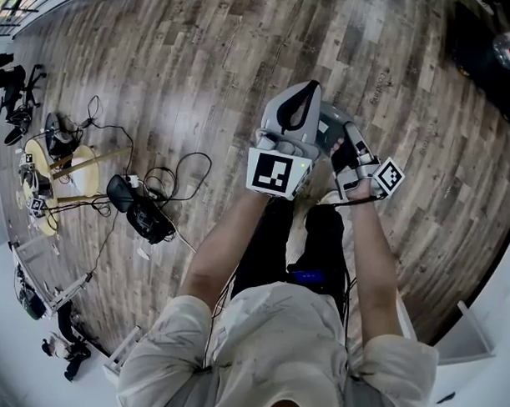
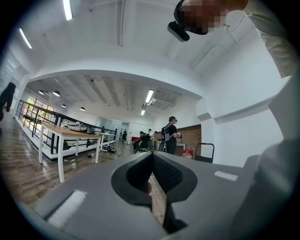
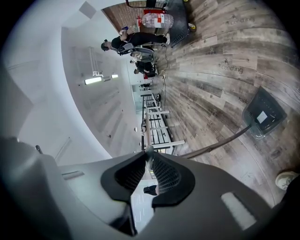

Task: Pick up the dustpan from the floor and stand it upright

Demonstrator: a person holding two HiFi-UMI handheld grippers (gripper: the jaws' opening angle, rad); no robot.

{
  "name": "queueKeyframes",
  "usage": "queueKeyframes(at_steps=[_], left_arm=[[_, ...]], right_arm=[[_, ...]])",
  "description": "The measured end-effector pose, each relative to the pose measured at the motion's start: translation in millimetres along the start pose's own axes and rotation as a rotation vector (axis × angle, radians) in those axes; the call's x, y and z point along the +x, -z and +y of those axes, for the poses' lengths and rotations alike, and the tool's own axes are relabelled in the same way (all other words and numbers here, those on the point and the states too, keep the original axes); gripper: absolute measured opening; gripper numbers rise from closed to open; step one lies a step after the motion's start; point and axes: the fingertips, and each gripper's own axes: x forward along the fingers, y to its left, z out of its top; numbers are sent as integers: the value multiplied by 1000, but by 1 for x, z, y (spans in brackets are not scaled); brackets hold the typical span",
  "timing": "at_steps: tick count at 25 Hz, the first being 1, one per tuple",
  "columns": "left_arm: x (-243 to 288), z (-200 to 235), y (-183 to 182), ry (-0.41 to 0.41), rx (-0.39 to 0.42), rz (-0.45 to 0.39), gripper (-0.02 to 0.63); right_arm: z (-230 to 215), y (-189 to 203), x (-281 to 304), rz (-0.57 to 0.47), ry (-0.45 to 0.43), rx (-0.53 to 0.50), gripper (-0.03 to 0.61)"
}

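The dustpan's dark grey pan (image 3: 264, 114) rests on the wooden floor in the right gripper view. Its long thin handle (image 3: 220, 143) rises from the pan towards my right gripper (image 3: 149, 153), whose jaws are shut on the handle's grey top end. In the head view the right gripper (image 1: 337, 130) is held up in front of the person, and the dustpan is hidden beneath the grippers. My left gripper (image 1: 302, 90) is raised beside it on the left. In its own view the left gripper (image 2: 152, 155) has its tips together with nothing held.
Black cables and a dark bag (image 1: 142, 211) lie on the floor to the left, beside wooden stands (image 1: 68, 163). A white wall base (image 1: 485, 315) runs along the lower right. A shoe (image 3: 287, 180) is near the pan. A long table (image 2: 65, 136) and people (image 2: 169, 136) are farther off.
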Motion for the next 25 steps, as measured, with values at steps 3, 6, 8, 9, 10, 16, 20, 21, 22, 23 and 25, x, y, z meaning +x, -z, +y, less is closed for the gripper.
queueKeyframes(at_steps=[3,6,8,9,10,16,20,21,22,23,25], left_arm=[[-4,12,-6,6,1,-9,20],[19,-14,-2,7,2,-6,20],[29,-31,1,10,3,-4,20],[30,-33,1,9,2,0,20],[31,-35,1,9,0,4,20],[32,-37,-24,19,4,-8,20],[6,-28,-48,18,1,-12,20],[6,-29,-55,19,1,-12,20],[9,-30,-62,19,0,-12,20],[12,-32,-71,19,0,-12,20],[13,-31,-93,15,1,-7,20]], right_arm=[[3,14,10,-4,-9,10,64],[5,-13,-4,10,-17,5,86],[8,-29,-14,16,-24,5,106],[8,-32,-16,15,-27,3,117],[9,-35,-17,14,-29,2,118],[32,-37,-19,-2,-17,-4,123],[47,-9,-25,-19,-6,-10,121],[52,-8,-26,-21,0,-13,121],[59,-11,-27,-24,6,-19,121],[69,-14,-28,-27,13,-27,121],[93,-13,-28,-26,24,-58,120]])
